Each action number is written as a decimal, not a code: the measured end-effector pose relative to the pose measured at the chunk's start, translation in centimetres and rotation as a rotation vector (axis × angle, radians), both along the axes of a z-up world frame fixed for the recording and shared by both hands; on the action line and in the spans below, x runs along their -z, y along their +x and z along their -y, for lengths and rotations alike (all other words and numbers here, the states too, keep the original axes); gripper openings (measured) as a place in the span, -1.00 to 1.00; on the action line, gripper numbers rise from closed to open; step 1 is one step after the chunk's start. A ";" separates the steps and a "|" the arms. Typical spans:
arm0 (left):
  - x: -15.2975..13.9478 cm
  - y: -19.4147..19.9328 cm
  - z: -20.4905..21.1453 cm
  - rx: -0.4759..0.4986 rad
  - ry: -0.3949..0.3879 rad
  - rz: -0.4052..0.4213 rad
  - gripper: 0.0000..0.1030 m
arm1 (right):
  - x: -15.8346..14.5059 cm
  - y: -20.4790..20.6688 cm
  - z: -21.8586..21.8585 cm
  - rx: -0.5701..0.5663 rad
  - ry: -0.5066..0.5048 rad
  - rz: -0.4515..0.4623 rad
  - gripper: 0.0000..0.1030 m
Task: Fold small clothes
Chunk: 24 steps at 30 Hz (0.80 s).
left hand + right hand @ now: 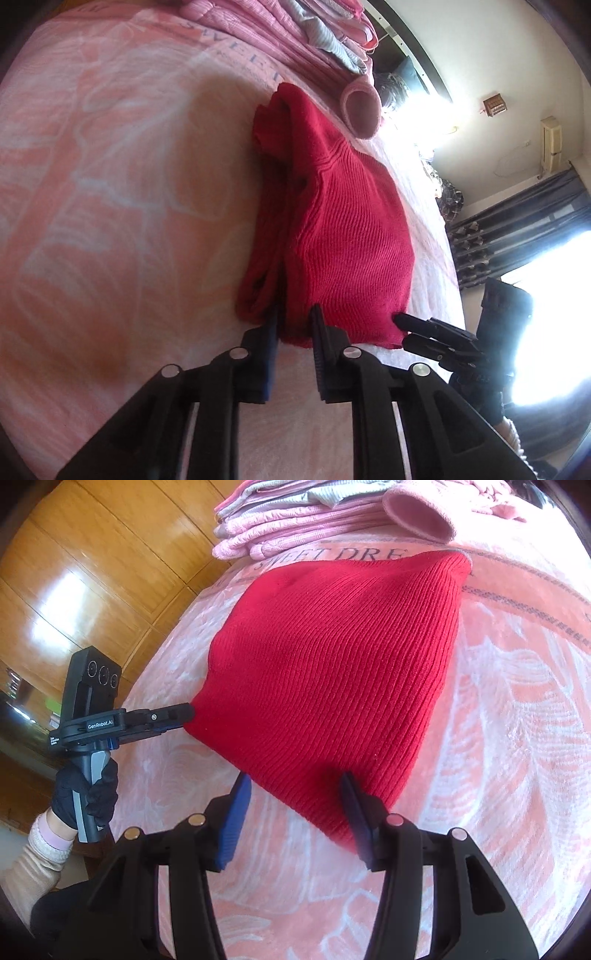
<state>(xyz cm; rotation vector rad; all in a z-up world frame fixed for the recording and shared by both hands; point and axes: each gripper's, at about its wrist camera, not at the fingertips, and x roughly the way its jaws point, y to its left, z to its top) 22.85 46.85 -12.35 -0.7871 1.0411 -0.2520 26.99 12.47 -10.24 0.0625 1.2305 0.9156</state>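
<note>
A red knit sweater (343, 229) (332, 664) lies folded into a thick wedge on the pink bedspread (110, 184) (498, 738). My left gripper (295, 323) is shut on the near edge of its stacked layers, with red fabric filling the narrow gap between the fingers. The right wrist view shows that left gripper (186, 718) pinching the sweater's left corner, held by a black-gloved hand (85, 794). My right gripper (295, 790) stands wide open at the sweater's near hem, its right finger against the knit. The left wrist view shows the right gripper (400, 328) at the sweater's lower right corner.
A stack of folded pink and grey clothes (295, 29) (295, 520) lies at the far end of the bed, with a pink rolled cuff (362, 107) beside the sweater. A wooden wardrobe (74, 572) stands past the bed's left side. Dark curtains (517, 229) hang by a bright window.
</note>
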 end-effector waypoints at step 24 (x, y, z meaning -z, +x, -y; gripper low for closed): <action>3.5 12.0 -0.4 0.080 -0.182 0.007 0.37 | 2.2 7.9 6.2 0.211 0.220 -0.204 0.31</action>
